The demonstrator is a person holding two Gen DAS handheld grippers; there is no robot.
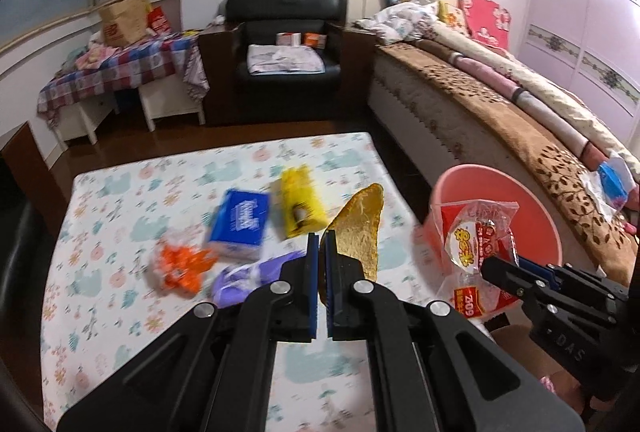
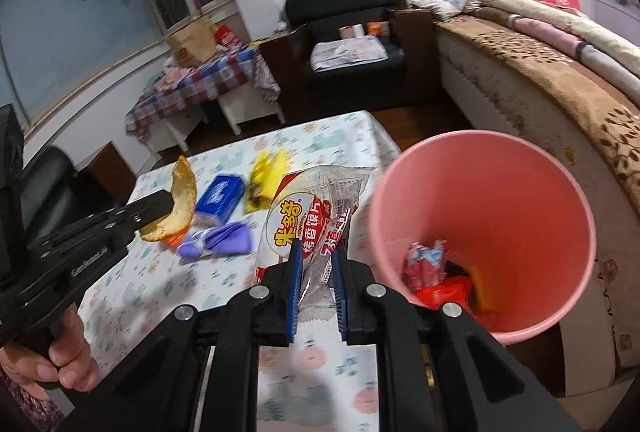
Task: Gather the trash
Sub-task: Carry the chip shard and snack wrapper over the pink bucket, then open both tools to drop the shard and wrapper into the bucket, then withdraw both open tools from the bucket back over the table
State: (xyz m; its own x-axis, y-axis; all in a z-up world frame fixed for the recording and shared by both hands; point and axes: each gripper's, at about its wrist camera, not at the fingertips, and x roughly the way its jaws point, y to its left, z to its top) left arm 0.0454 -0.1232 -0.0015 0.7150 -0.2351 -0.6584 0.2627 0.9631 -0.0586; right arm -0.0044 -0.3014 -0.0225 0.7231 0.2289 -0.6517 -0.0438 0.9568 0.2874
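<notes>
Pink bin point(image 2: 480, 232) sitting just beside desk point(image 2: 132, 296), mouth open, some trash already inside. Right gripper point(image 2: 316, 264) squeezing fingers on clear snack wrapper point(image 2: 312, 216), holding it up near bin rim, likely for dropping in. Left gripper point(image 1: 322, 252) pinching fingers nearly together on yellow peel point(image 1: 360, 228), lifting it above desk. Blue tissue pack point(image 1: 240, 224), yellow bag point(image 1: 300, 208), purple wrapper point(image 1: 248, 272), orange wrapper point(image 1: 180, 264) lying on desk, waiting.

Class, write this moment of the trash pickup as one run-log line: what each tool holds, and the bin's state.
left tool: shut on peel | right tool: shut on snack wrapper | pink bin: beside table, some trash inside | both items not yet dropped
</notes>
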